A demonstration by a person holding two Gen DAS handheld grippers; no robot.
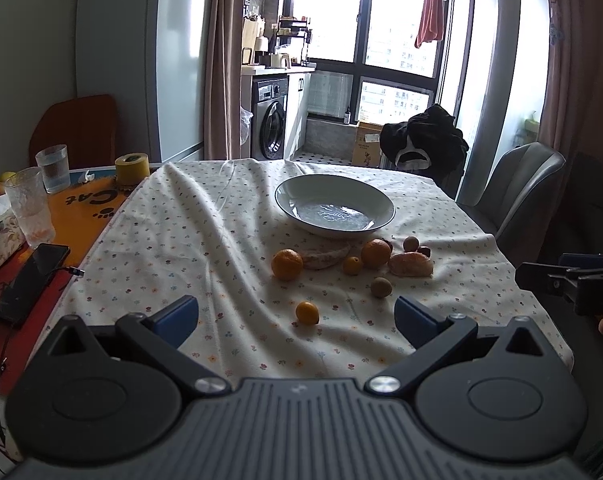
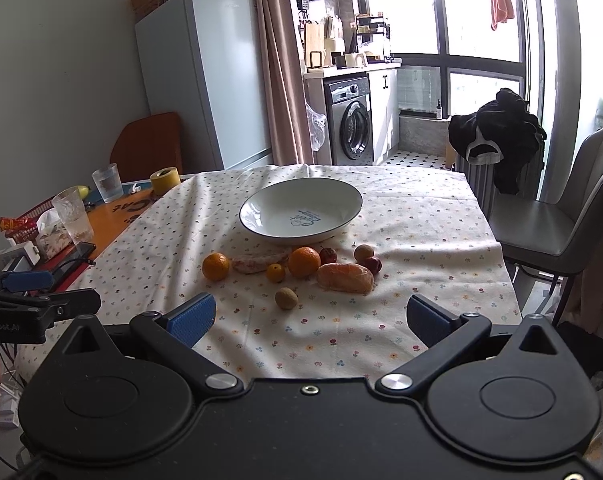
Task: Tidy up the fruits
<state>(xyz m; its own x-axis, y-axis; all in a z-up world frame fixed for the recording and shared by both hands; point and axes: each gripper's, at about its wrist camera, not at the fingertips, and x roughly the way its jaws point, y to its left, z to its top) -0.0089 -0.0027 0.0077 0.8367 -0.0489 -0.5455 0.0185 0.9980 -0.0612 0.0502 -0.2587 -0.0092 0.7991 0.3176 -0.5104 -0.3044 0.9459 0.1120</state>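
Left gripper [image 1: 296,314]: showing black arms, blue ribbed pads, silver screws.
Right gripper [image 2: 311,318]: wearing the same colours.

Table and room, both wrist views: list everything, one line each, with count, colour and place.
bowl: 1, white, dark rim, empty, mid-table
oranges: 2, orange, before the bowl
kumquats: 2, orange, one nearest the left gripper
peeled citrus pieces: 2, pale orange
brown round fruits: 2
red fruits: 2, small
tablecloth: 1, white, flowered
glasses: 2, clear, table's left
tape roll: 1, yellow
phone: 1, black
fridge: 1, white
washing machine: 1, grey
chair: 1, grey
left gripper: open
right gripper: open
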